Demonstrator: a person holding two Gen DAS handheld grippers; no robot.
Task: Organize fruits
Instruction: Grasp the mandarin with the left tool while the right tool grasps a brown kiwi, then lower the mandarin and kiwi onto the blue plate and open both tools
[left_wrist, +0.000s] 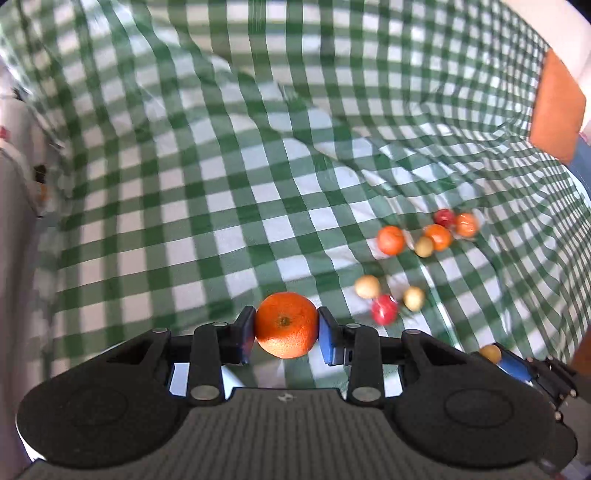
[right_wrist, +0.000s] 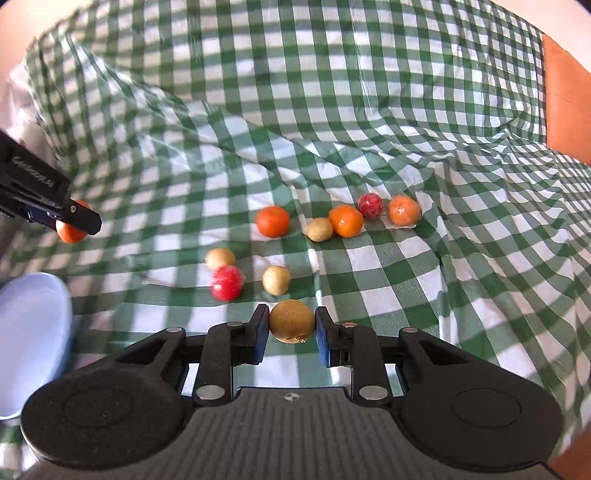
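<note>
The left gripper (left_wrist: 286, 326) pinches an orange (left_wrist: 286, 325) between its two fingers, held above the cloth, while the right gripper (right_wrist: 291, 326) clamps a brown kiwi (right_wrist: 291, 320) the same way. Just beyond the kiwi lie a red fruit (right_wrist: 226, 283) and two small kiwis, then a row of oranges farther off, all on a rumpled green checked cloth (right_wrist: 369, 110). A pale blue plate (right_wrist: 29, 343) sits at the left edge.

cloth (right_wrist: 369, 92): green-white check | orange (left_wrist: 286, 325): orange | kiwi (right_wrist: 291, 321): brown-gold | bowl (right_wrist: 33, 332): pale blue
</note>
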